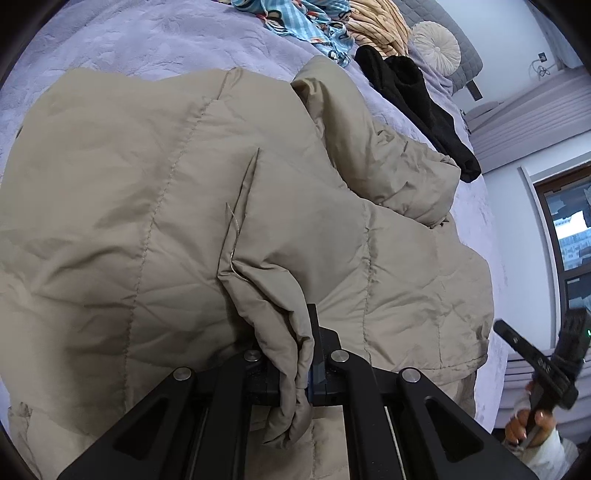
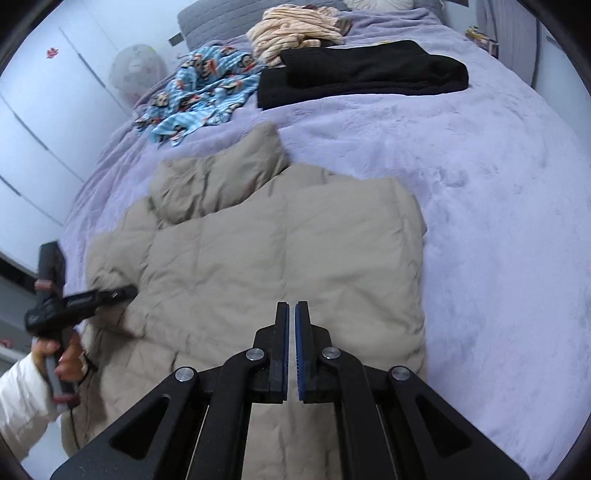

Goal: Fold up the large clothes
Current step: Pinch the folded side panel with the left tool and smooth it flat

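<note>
Left gripper (image 1: 301,354) clenched on a bunched fold of the beige puffer jacket (image 1: 155,206), cloth pinched between the jaws and hanging down in front of them. Right gripper (image 2: 291,332) above the near part of the jacket (image 2: 280,251), jaws nearly together with only a thin slit between the blue pads, grasping nothing.

Jacket spread over the near middle of the lilac bedspread (image 2: 498,206), quilted panels creased, a sleeve or collar part humped up at its far left edge. Beyond it, toward the far end of the bed: a folded black garment (image 2: 362,74), a blue patterned cloth (image 2: 199,96) to its left, and a striped cream cloth (image 2: 295,33) farther back still. A round cream cushion (image 1: 436,46) by the grey headboard (image 1: 467,55).

In the right wrist view, left hand (image 2: 61,360) at the far left edge, white sleeve (image 2: 18,410) below it.
</note>
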`<state>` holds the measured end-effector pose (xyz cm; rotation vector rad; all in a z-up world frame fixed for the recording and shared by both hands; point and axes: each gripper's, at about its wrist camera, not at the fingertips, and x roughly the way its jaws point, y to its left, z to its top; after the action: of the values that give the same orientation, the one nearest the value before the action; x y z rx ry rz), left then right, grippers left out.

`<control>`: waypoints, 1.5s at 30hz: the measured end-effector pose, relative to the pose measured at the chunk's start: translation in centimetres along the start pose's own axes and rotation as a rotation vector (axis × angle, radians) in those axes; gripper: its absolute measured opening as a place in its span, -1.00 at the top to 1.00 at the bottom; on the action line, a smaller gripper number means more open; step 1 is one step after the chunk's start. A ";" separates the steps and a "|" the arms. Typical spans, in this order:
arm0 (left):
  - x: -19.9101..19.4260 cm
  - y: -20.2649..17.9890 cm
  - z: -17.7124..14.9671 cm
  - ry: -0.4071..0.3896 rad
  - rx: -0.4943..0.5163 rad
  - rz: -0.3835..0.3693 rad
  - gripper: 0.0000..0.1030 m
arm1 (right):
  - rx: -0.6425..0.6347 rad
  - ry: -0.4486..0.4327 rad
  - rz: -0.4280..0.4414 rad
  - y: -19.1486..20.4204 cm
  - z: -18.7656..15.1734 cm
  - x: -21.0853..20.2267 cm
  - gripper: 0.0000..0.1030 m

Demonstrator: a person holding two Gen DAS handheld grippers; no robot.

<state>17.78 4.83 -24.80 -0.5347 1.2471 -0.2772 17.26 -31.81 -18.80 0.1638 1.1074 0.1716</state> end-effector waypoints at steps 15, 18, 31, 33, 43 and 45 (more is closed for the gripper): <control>-5.2 -0.4 -0.2 -0.141 0.077 0.144 0.83 | 0.150 0.025 -0.057 -6.5 1.6 6.2 1.00; -7.3 -1.9 -0.1 -0.180 0.139 0.116 0.83 | 0.155 0.014 -0.058 -6.4 1.1 5.9 0.99; -1.2 -2.6 -1.0 -0.056 0.209 0.248 0.83 | 0.053 -0.025 -0.212 -4.9 -1.4 1.0 0.93; -1.8 -2.9 -1.1 -0.065 0.220 0.288 0.83 | 0.072 -0.009 -0.225 -5.1 -2.5 0.4 0.89; -6.1 -4.6 -4.3 -0.089 0.216 0.384 0.83 | 0.175 0.013 -0.189 -5.6 -6.2 -3.8 0.38; -6.8 -4.7 -5.3 -0.078 0.208 0.392 0.83 | 0.191 0.026 -0.156 -5.2 -6.9 -4.6 0.34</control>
<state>11.08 2.91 -17.90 -0.1152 1.2023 -0.0523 9.37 -37.57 -18.92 0.2454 1.1571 -0.0720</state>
